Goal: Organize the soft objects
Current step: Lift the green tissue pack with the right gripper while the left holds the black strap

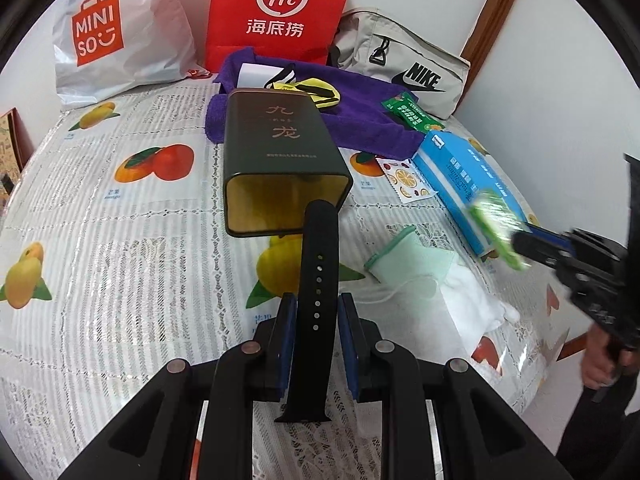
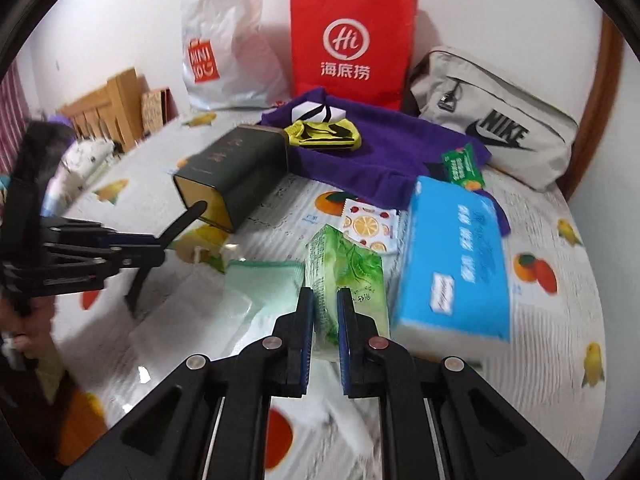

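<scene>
- Counter (image 1: 120, 240): covered with a fruit-print cloth; carries all items. A white Miniso bag (image 1: 120, 32) and a red paper bag (image 1: 280, 8) stand at the back against the wall, well apart from the work area.
- Tin box (image 1: 276, 152): dark, rectangular, lying on its side with the open mouth facing the left hand-held gripper. This orientation appears intended to let a long item slide in endwise.
- Left hand-held gripper (image 1: 316, 320): closed on the black watch strap (image 1: 318, 280), pads clamped on both edges near the strap's mid-length. The strap projects forward along the fingers; its free tip is at the mouth of the tin box, apparently just entering it. The likely step in hand is insertion.
- Purple towel (image 1: 360, 120): spread behind the tin box, with a yellow-and-black item (image 1: 320, 94) and a green sachet (image 1: 412, 112) lying on it.
- Pale green cloth (image 1: 408, 260): flat on the counter, between the two grippers.
- Right hand-held gripper (image 2: 324, 320): closed on the green tissue pack (image 2: 344, 276), held clear of the counter; the image is motion-blurred.
- Blue tissue box (image 2: 452, 260): just right of the held pack, lying flat.
- Nike bag (image 2: 500, 120): grey, at the far right rear.
</scene>
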